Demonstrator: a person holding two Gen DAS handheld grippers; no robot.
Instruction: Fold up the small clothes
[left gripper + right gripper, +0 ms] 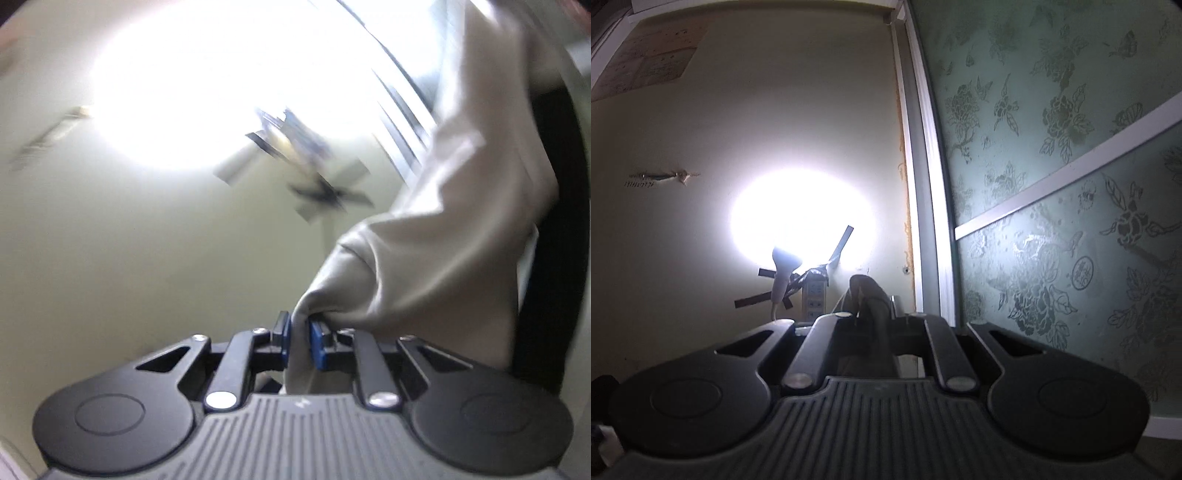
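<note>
A pale grey garment [454, 236] hangs in the air on the right of the left wrist view, with a dark panel along its right side. My left gripper [298, 334] is shut on a bunched edge of it, cloth pinched between the blue pads [317, 343]. In the right wrist view my right gripper [868, 314] is shut on a fold of the same grey cloth [866, 291], which sticks up between the dark fingers. Both grippers point toward the wall, away from any table.
A bright lamp glare [801, 218] fills the cream wall, with a lamp head [785, 266], taped cables and a power strip [814, 299] below it. A frosted floral glass door [1052, 166] with white frame stands at right. Blurred window blinds [402, 92] show behind the garment.
</note>
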